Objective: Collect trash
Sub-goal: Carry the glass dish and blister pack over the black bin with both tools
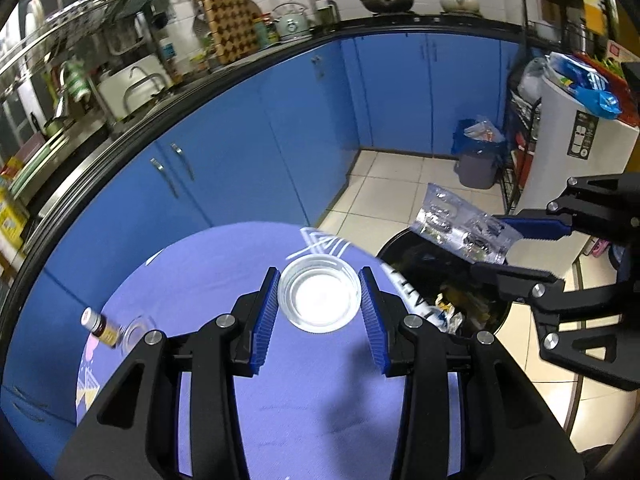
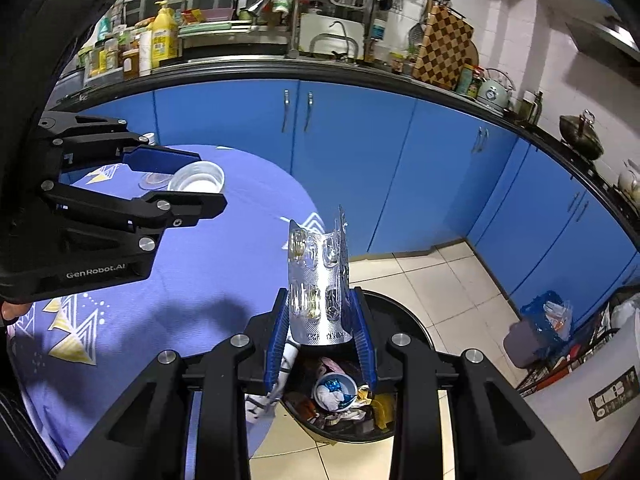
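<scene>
Two grippers each carry one item of trash. Left wrist view: the left gripper (image 1: pixel 320 300) is closed on a clear plastic cup (image 1: pixel 319 298), pads against opposite walls, mouth up, so the cup stays level above the purple table (image 1: pixel 280 380). At 3 o'clock, the right gripper (image 1: pixel 500 246) holds an empty blister pack (image 1: pixel 460 224) over the black bin (image 1: pixel 452 280), positioned for a drop. A small bottle (image 1: pixel 100 326) lies at 9 o'clock on the table.

Right wrist view: the right gripper (image 2: pixel 322 340) clamps the blister pack (image 2: pixel 320 280) by its lower end; it stands upright, bowed by the squeeze. The bin (image 2: pixel 340 396) sits at 6 o'clock, directly below. The left gripper (image 2: pixel 188 184) is at 10 o'clock.
</scene>
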Action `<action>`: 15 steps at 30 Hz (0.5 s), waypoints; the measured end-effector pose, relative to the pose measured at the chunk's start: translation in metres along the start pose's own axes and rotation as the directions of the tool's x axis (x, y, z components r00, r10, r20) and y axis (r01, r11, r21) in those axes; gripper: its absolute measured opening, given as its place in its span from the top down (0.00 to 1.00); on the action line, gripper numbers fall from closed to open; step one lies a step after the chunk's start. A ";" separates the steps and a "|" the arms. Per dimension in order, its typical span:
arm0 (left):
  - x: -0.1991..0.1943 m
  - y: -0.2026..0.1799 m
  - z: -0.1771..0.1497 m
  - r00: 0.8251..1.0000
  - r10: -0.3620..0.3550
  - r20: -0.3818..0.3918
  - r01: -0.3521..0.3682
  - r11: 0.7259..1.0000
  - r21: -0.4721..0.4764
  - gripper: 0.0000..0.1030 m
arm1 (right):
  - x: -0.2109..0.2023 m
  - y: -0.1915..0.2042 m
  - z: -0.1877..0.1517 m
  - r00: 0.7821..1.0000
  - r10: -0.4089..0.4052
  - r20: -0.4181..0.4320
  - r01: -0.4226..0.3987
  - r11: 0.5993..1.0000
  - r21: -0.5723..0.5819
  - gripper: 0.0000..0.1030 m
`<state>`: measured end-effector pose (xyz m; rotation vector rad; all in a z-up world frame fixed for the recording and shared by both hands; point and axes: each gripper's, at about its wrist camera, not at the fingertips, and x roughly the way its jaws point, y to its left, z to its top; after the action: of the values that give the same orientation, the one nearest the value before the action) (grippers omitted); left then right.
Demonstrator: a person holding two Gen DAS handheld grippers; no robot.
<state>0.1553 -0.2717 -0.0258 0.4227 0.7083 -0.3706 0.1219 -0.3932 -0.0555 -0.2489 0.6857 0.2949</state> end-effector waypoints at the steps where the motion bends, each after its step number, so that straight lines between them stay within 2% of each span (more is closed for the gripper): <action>1: 0.003 -0.001 0.003 1.000 -0.005 0.002 0.005 1.000 0.005 0.60 | 0.001 -0.005 -0.001 1.000 -0.002 -0.001 0.002 1.000 0.008 0.71; 8: 0.018 -0.024 0.029 0.999 -0.043 0.023 0.042 0.998 0.043 0.60 | 0.005 -0.028 -0.007 1.000 -0.005 0.002 0.005 0.999 0.044 0.71; 15: 0.038 -0.037 0.046 0.998 -0.057 0.012 0.056 0.996 0.062 0.60 | 0.011 -0.049 -0.009 1.000 -0.015 0.001 0.015 0.998 0.059 0.71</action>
<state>0.1900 -0.3324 -0.0298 0.4589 0.6973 -0.4496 0.1417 -0.4393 -0.0629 -0.1972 0.6901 0.2597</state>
